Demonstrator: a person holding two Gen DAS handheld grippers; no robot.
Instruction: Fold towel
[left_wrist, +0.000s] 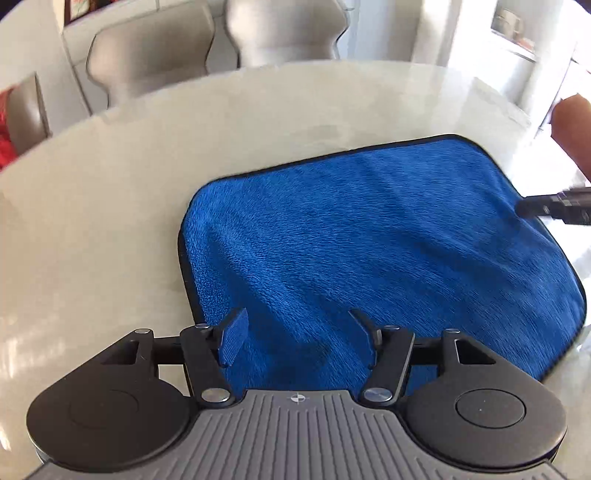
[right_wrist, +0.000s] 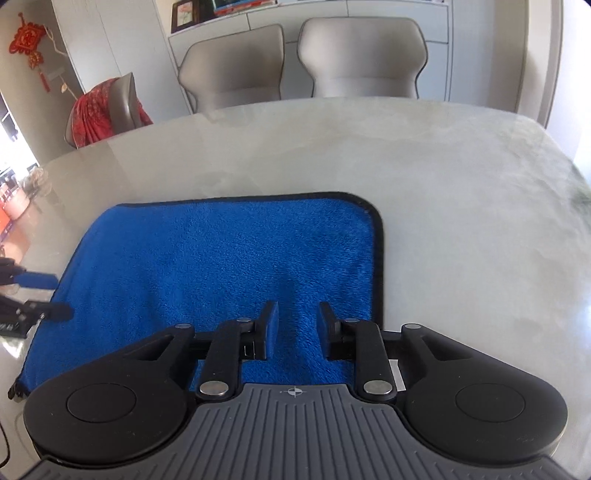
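Bare tabletop (right_wrist: 461, 192) ahead and right of right gripper (right_wrist: 297, 328); chairs (right_wrist: 295, 62) stand past far table edge.

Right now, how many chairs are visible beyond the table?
3: two grey chairs side by side at the far edge, one at far left draped with red cloth. Others may be out of frame.

I'm looking across a pale, glossy, marbled counter (right_wrist: 424, 177) that's picking up a lot of glare from the window side. Two grey padded chairs (right_wrist: 360, 59) are sitting side by side at the far edge, a third chair (right_wrist: 127, 99) is standing off to the left with a red patterned cloth (right_wrist: 92, 110) hanging over it. A red knot ornament (right_wrist: 29, 40) is dangling on the wall, and a framed picture (right_wrist: 183, 15) is leaning on the white cabinet (right_wrist: 369, 11) behind.
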